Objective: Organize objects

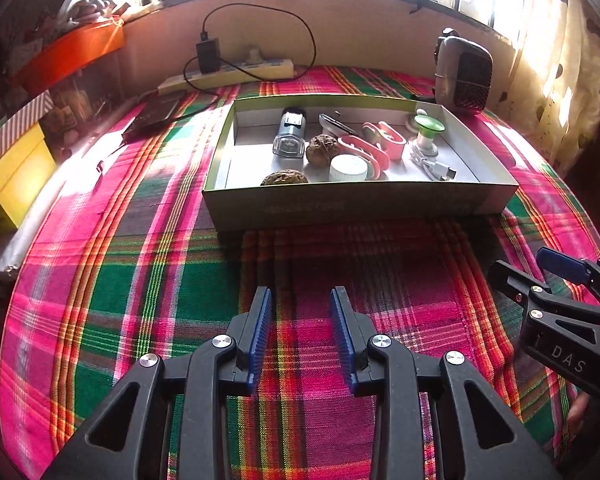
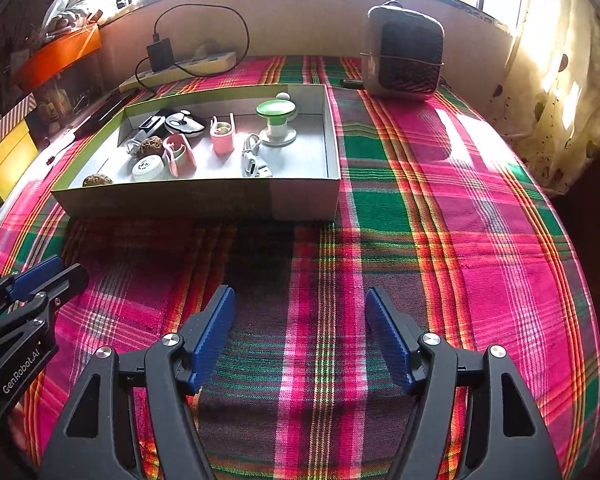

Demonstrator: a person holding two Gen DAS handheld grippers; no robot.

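Note:
A shallow cardboard box (image 1: 356, 204) (image 2: 300, 200) stands on the plaid cloth ahead of both grippers. It holds several small things: a green-topped spool (image 1: 427, 130) (image 2: 276, 118), two pink clips (image 1: 364, 152) (image 2: 222, 134), a white cap (image 1: 348, 168) (image 2: 148, 168), two brown nuts (image 1: 323, 150) (image 2: 151, 146), a clear bottle (image 1: 290, 136) and a white cable (image 1: 434, 164) (image 2: 252, 158). My left gripper (image 1: 302, 304) is open and empty, short of the box. My right gripper (image 2: 300, 304) is open and empty, near the box's right corner; it also shows at the right of the left wrist view (image 1: 548, 276).
A small heater (image 1: 464, 76) (image 2: 402, 58) stands behind the box at the right. A power strip with charger (image 1: 228, 72) (image 2: 180, 66) lies along the back wall. Yellow and orange boxes (image 1: 16, 176) sit at the left edge. Curtain hangs at the right.

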